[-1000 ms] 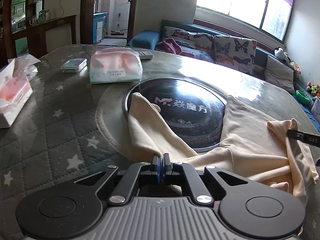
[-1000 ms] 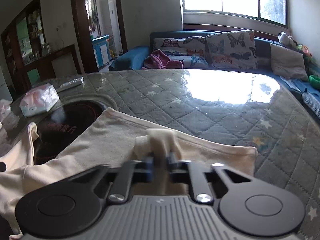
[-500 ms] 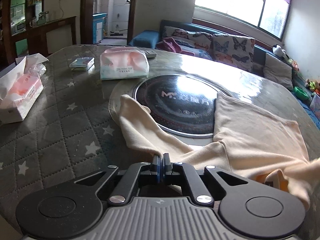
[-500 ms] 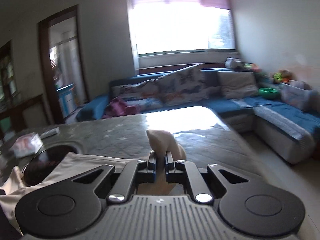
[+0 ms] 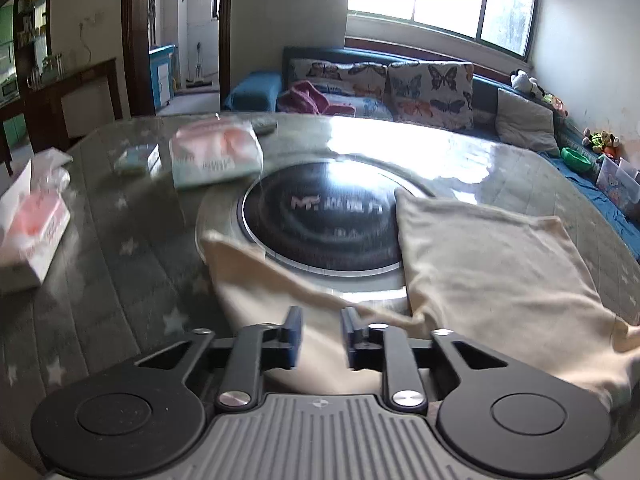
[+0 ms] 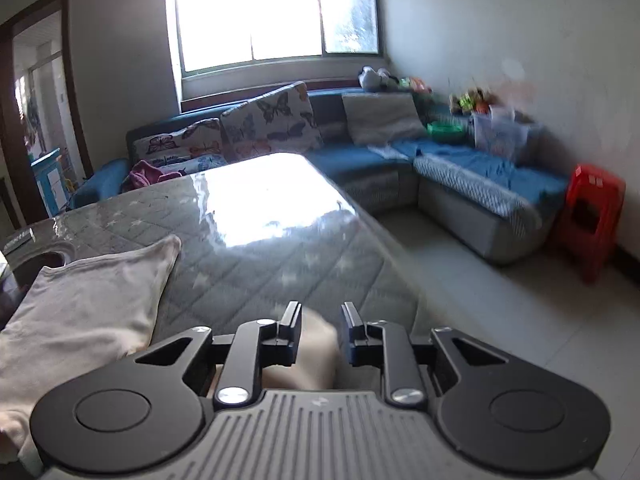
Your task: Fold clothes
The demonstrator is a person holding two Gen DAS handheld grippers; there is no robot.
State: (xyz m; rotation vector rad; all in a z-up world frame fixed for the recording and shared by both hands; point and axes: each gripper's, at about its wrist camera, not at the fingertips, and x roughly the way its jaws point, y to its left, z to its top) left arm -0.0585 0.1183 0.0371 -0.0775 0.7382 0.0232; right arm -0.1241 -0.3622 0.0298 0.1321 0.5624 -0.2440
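Left claw (image 5: 320,332) released above cream garment (image 5: 492,268) on bench (image 5: 120,280). Right claw (image 6: 320,330) released, garment bit between fingers. Black disc (image 5: 320,228) at 12 o'clock.

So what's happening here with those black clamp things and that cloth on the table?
A person is folding clothes with a two-finger gripper in each hand. A cream-coloured cotton garment lies spread on the quilted grey star-patterned table, partly over a round black glass cooktop. The left gripper is open above the garment's near edge, and the right gripper is open too, with a bit of cloth between its parted fingers. Neither is clamped on the fabric right now.
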